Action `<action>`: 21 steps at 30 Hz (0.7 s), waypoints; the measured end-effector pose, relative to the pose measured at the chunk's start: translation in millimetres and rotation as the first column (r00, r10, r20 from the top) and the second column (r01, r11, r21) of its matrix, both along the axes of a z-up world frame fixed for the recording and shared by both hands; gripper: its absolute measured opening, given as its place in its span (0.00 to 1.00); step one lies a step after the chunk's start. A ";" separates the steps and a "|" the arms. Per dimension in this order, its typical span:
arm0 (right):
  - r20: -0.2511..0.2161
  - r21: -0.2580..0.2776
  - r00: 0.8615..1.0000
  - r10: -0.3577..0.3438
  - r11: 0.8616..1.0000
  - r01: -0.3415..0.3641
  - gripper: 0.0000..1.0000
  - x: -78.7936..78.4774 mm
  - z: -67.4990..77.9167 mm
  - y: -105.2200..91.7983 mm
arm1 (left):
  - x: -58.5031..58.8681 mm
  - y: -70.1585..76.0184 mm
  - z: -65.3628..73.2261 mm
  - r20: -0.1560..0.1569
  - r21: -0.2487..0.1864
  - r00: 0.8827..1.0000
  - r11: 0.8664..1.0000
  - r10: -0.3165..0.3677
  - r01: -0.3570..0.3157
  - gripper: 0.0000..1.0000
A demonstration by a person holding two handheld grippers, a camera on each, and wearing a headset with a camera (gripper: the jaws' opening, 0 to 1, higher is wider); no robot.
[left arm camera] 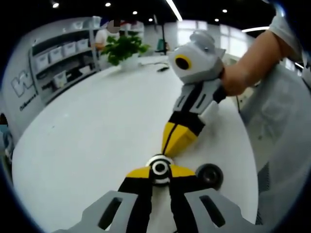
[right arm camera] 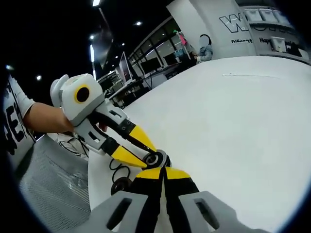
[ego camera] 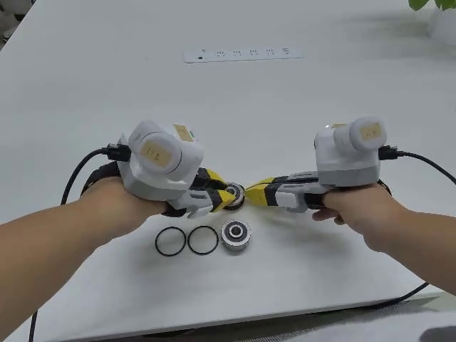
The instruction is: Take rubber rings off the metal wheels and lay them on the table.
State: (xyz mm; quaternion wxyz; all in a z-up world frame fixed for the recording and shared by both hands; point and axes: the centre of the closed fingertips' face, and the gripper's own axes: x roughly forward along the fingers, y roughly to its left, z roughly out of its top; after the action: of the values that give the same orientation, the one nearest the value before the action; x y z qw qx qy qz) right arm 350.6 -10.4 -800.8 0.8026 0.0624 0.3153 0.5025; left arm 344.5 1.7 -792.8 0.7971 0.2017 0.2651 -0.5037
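Over the desk (ego camera: 320, 85), left gripper (ego camera: 229, 195) has its jaws clamped on a metal wheel (left arm camera: 160, 167); right gripper (ego camera: 251, 192), jaws together, touches it from 3 o'clock. Two rubber rings (ego camera: 156, 241) (ego camera: 218, 240) and a second wheel (ego camera: 235, 235) lie at 6 o'clock.

A big "W" stands on the wall (right arm camera: 232, 22) at one o'clock in the right gripper view; the smaller line under it is too blurred.

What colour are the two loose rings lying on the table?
Black. The rubber rings show best in the head view, beside the loose metal wheel.
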 end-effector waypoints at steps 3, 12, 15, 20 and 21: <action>-0.006 0.007 1.000 -0.006 1.000 0.006 0.00 0.5 0.2 0.1 | 0.8 0.4 -0.2 0.002 0.002 1.000 1.000 0.001 -0.001 0.13; -0.006 0.026 1.000 -0.010 1.000 0.010 0.00 -0.7 5.7 3.4 | 1.9 0.6 -1.2 0.005 0.014 1.000 1.000 0.010 -0.010 0.12; -0.005 0.022 1.000 -0.008 1.000 0.009 0.00 0.5 4.8 3.0 | 2.1 0.7 -1.5 0.005 0.016 1.000 1.000 0.011 -0.011 0.12; -0.002 0.018 1.000 -0.006 1.000 0.006 0.00 -2.8 7.0 5.4 | 2.6 0.8 -2.2 0.006 0.022 1.000 1.000 0.010 -0.010 0.12; -0.003 0.019 1.000 -0.004 1.000 0.005 0.00 -3.6 7.8 6.2 | 2.8 0.8 -2.3 0.006 0.024 1.000 1.000 0.009 -0.010 0.12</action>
State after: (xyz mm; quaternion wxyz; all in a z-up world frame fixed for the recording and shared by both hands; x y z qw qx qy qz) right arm 347.0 -4.2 -793.0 0.8027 0.0715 0.3113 0.5036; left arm 347.2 2.5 -795.1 0.7978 0.2114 0.2697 -0.4961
